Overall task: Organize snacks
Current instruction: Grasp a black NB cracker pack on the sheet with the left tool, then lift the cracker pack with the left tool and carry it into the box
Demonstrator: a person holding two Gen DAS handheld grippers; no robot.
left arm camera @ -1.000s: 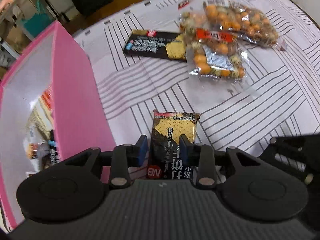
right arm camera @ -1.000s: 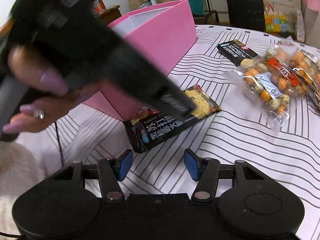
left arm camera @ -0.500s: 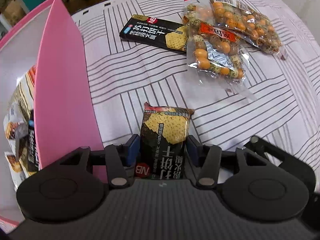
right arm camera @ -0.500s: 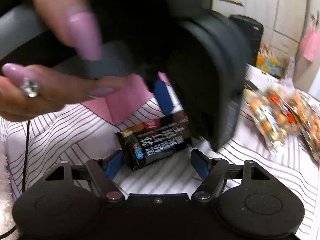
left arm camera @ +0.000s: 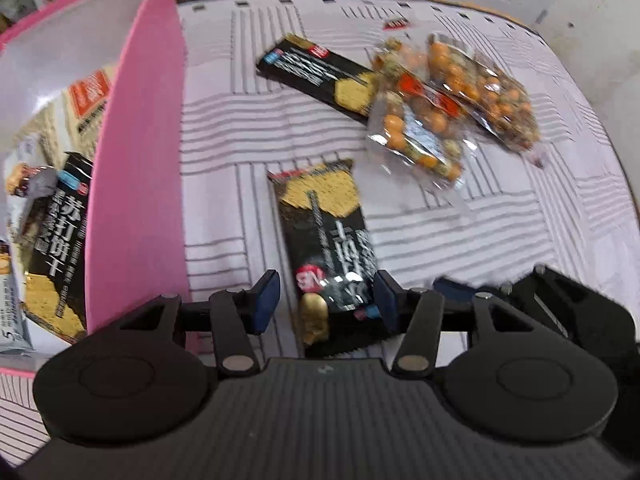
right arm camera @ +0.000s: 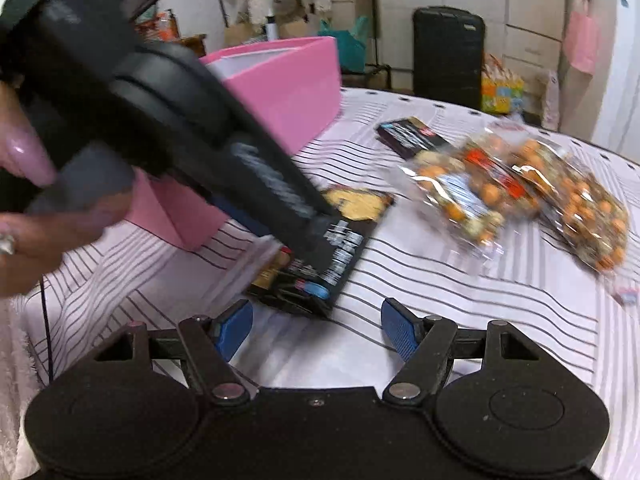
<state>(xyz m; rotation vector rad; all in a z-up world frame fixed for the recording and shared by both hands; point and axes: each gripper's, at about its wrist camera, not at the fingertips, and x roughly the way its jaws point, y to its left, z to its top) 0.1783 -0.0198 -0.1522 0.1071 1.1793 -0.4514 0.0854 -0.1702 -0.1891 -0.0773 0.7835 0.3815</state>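
Note:
A black cracker pack [left arm camera: 332,240] lies flat on the striped tablecloth between my left gripper's [left arm camera: 326,300] jaws. The left pad stands clear of it and the right pad is at its edge, so nothing is gripped. In the right wrist view the same pack [right arm camera: 340,252] lies just ahead of my open right gripper [right arm camera: 316,328], partly hidden by the left gripper's black body. A pink box [left arm camera: 136,184] stands to the left with several snack packs [left arm camera: 56,232] inside. A second cracker pack [left arm camera: 320,72] and two nut bags [left arm camera: 416,128] [left arm camera: 492,100] lie farther back.
A hand with pink nails [right arm camera: 24,156] holds the left tool at the upper left of the right wrist view. The right tool's black frame [left arm camera: 560,304] sits close on the right. The table's rim [left arm camera: 592,120] curves away at the right. A dark suitcase [right arm camera: 448,52] and shelves stand behind.
The left jaws have spread off the cracker pack, which now lies loose on the cloth. The left view has rolled, showing more of the box's inside. The right jaws have widened.

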